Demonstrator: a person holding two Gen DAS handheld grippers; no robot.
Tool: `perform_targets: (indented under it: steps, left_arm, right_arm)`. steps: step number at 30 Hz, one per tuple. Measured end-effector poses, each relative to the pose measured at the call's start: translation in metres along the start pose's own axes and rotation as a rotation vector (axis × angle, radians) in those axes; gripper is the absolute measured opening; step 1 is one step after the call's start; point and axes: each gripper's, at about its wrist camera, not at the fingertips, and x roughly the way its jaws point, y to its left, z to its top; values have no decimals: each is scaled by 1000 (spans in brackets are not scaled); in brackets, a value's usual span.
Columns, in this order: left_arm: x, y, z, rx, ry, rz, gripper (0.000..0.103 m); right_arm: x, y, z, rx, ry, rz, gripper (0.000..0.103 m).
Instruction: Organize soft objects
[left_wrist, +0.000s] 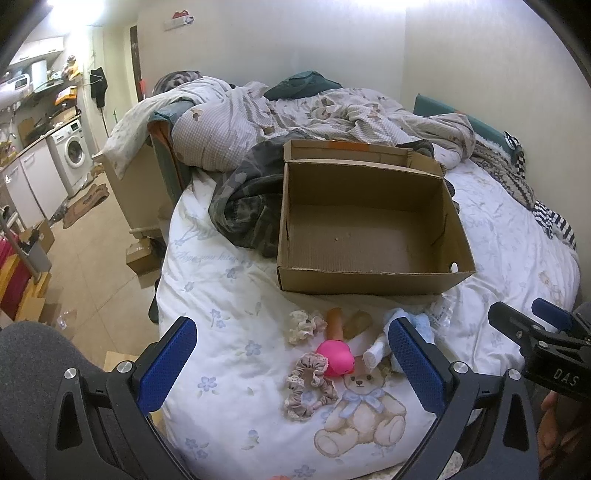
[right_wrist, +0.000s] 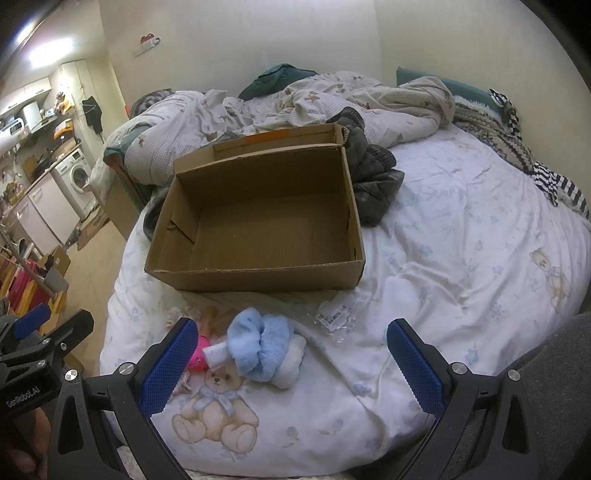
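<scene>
- Fingers of left gripper (left_wrist: 291, 356) and right gripper (right_wrist: 291, 356) spread wide, grasping nothing.
- Cardboard box (left_wrist: 365, 225) sits empty on bed (right_wrist: 461, 258).
- Scrunchies (left_wrist: 308, 384), pink toy (left_wrist: 334, 357), blue sock (right_wrist: 258, 343) lie before it.

Scrunchies (left_wrist: 309, 384) and toys (left_wrist: 334, 357) lie before box (left_wrist: 362, 282).

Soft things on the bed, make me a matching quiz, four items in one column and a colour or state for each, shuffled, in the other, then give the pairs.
Column one:
1. cardboard box
2. squishy toy
3. fluffy sock bundle
4. nearest scrunchie

Column two:
A. light blue
B. empty
C. beige with a lace edge
D. bright pink

Pairs: 1-B, 2-D, 3-A, 4-C
</scene>
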Motion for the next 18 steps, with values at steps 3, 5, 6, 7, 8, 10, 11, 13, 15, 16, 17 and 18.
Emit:
perform_targets:
  steps: [3,5,6,7,8,10,11,13,15,16,17,18]
  left_arm:
    - [0,-1,0,0,0,1,103]
    - [0,0,-1,1,0,0,103]
    - [0,0,-1,1,-1,0,103]
    - [0,-1,-1,1,-1,1,103]
    - [0,0,-1,1,-1,1,103]
    - [0,0,0,1,-1,1,103]
    - [0,0,-1,0,-1,2,103]
    - [0,-1,-1,0,-1,1,103]
    - [-1,-1,0,1,-5,6,103]
    - [-1,-1,0,0,-8,8,103]
    - [-1,0,1,-1,-8,7,103]
    - [-1,0,2,-1,-5,4,103]
  right_arm:
    - [0,0,0,-1,1,-1,103]
    - [0,0,0,-1,1,-1,103]
    - [0,0,0,0,0,-1,103]
    - [0,0,0,0,0,-2,103]
    - [0,0,0,0,0,-1,103]
    - [0,1,0,-1,1,-1,103]
    - [0,1,0,-2,1,-2,103]
    - [0,1,0,-2,0,-1,103]
    - [0,1,0,-2,1,-1,103]
    - [0,1,0,-1,0,-1,103]
    - [0,1,0,-2,0,-2,103]
    - [0,1,0,-2,1,-2,103]
